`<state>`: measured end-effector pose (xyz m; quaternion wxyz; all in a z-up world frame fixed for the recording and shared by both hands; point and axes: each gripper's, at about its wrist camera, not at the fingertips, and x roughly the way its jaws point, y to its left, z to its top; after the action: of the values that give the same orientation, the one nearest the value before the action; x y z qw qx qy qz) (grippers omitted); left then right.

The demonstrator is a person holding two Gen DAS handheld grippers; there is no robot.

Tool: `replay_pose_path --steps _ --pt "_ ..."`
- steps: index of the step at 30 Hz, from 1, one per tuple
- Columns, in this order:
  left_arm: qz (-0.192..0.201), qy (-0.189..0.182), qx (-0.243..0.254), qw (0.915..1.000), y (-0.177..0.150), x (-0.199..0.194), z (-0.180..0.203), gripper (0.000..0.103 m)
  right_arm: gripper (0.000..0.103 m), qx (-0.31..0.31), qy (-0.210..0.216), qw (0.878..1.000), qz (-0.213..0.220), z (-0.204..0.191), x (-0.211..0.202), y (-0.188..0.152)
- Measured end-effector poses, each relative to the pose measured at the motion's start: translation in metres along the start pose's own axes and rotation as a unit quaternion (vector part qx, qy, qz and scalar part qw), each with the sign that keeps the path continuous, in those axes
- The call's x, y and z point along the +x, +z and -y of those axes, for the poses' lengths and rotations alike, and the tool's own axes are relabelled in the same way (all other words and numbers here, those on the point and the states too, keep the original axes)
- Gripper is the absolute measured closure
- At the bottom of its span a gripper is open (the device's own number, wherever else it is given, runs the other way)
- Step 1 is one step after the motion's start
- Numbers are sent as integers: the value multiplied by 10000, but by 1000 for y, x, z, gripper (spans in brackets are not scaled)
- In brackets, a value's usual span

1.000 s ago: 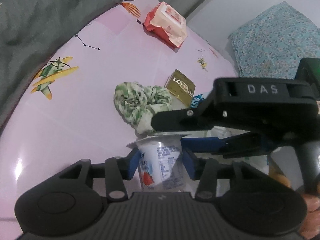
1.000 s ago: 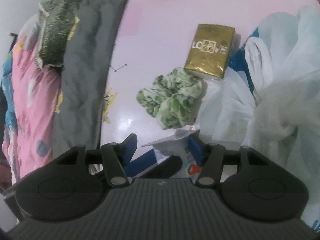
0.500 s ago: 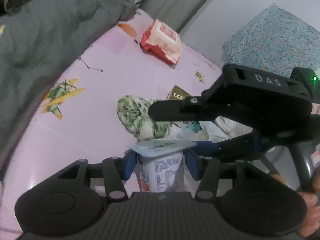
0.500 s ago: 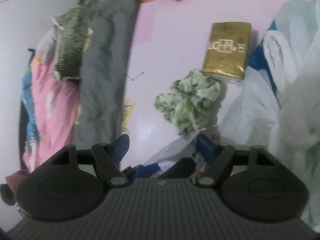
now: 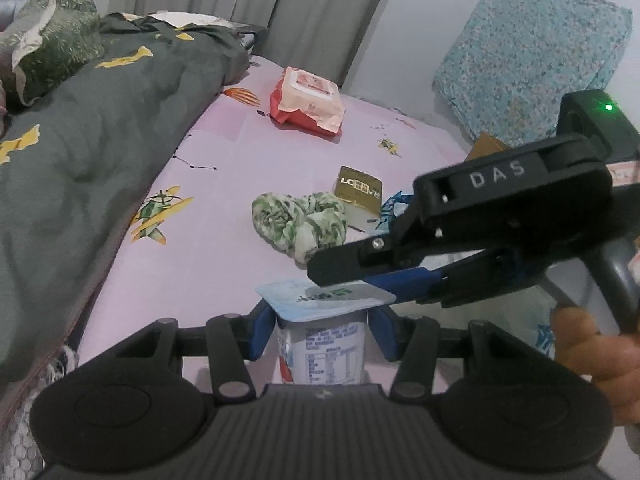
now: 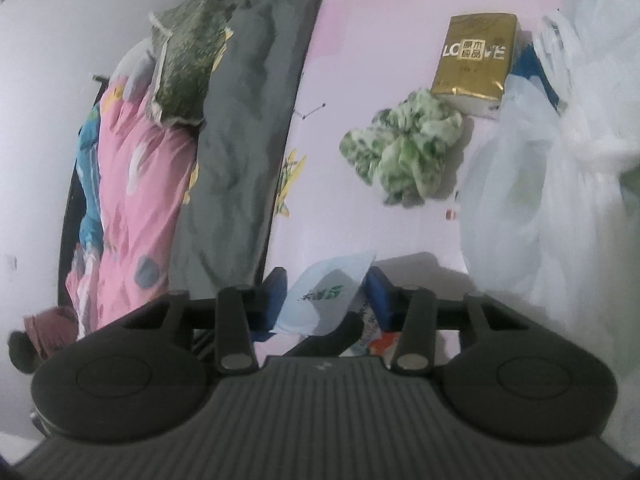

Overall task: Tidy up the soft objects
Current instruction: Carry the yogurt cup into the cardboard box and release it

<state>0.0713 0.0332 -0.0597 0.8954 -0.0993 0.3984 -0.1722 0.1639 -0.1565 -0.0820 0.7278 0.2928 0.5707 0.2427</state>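
Observation:
A white yogurt cup with a pale blue foil lid stands upright between the blue pads of my left gripper, which is shut on it. My right gripper reaches in from the right over the cup's top. In the right wrist view its jaws are closing, with the lid between the pads and touching both. A green and white scrunchie lies on the pink sheet beyond the cup. A gold tissue pack sits just behind it.
A red wipes pack lies further back on the sheet. A grey duvet is heaped along the left. A crumpled white plastic bag fills the right side, and a blue floral pillow leans against the wall.
My left gripper has lifted and rolled with the cup, bringing the back of the bed into view. The right gripper's jaws widened, then narrowed onto the lid.

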Motion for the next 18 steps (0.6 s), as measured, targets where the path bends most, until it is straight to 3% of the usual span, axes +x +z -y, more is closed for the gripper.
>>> replay_pose_path --steps 8,14,18 --pt "-165 98 96 9998 -16 -6 1 52 77 -244 -11 9997 -42 2 -5 -21" --pt "-66 240 213 9995 -21 -20 9 52 81 -251 129 9996 -42 6 -9 -33" --pt "215 267 388 9987 -11 -37 20 53 81 -432 240 9987 152 -6 -28 -35"
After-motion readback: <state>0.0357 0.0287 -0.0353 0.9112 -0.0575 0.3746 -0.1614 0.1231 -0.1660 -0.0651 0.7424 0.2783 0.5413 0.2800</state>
